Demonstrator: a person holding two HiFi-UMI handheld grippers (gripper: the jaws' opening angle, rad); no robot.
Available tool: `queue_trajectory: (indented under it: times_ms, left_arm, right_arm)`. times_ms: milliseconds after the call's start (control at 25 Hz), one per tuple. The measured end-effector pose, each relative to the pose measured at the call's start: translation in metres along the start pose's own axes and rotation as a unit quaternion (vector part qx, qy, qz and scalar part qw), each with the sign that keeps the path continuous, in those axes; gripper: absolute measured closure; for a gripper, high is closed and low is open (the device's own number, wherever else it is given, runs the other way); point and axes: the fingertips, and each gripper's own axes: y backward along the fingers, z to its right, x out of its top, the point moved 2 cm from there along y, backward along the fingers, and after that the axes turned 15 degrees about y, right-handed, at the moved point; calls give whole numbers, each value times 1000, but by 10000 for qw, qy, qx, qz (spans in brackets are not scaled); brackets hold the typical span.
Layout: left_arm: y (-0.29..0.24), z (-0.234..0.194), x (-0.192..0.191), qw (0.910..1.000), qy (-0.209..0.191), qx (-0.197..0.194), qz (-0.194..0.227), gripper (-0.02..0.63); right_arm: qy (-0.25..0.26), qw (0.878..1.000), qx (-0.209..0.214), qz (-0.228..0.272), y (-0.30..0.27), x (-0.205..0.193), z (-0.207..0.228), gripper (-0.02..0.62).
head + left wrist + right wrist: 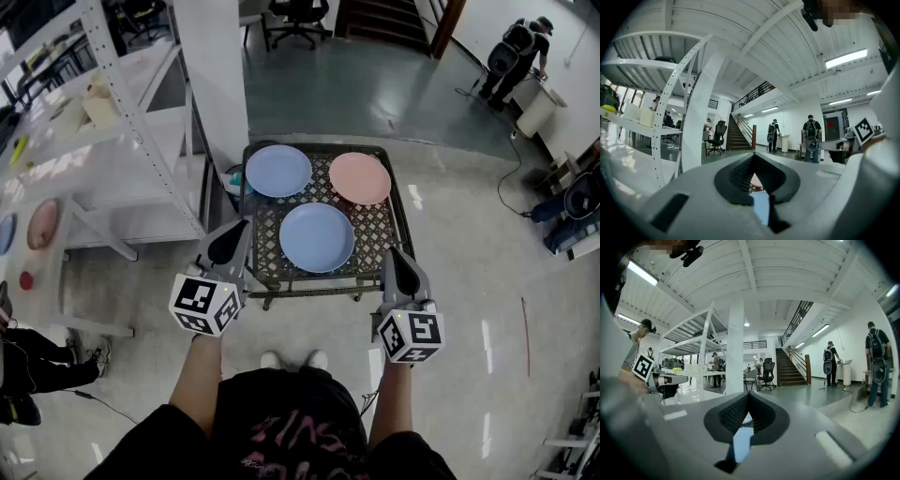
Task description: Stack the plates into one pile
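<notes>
Directly below me, a black metal desk [375, 239] with an open lattice top carries three round, shallow plates, all lying flat and apart from one another. A pale blue plate [277, 171] sits at the far left, a pink plate [360, 178] at the far right, and a second pale blue plate [317, 237] lies nearest me, in the middle.

I judge them to be stiff, smooth and fairly light, perhaps plastic or glazed ware. If glazed, they could slip or chip. Lying flat, each offers only its thin raised rim, so I would pinch the near edge, one pad above and one beneath.

My left tongs [228, 246] and right tongs [403, 274] hover level by the desk's front edge, one on either side of the nearest plate, both closed tight and holding nothing. Each carries a cube of black-and-white square markers.

I can read no brand or label on the plates. Pink lettering on the person's dark shirt is too cut off to make out.
</notes>
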Motion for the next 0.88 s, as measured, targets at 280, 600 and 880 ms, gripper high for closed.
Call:
queue_trajectory:
  times_ms: [280,600,880]
  left_arm:
    - [4,-7,-5,9999,19,-111,-82,607]
    - [11,-14,-4,9997,98,-192,-113,607]
    - [5,-16,-14,9994,162,-234,-214,607]
  right_arm:
    - [104,9999,-21,-26,-2,1,-15,584]
    - [88,9999,-93,-57,2,3,-28,584]
    - [-84,9997,-238,-62,7,-6,-22,583]
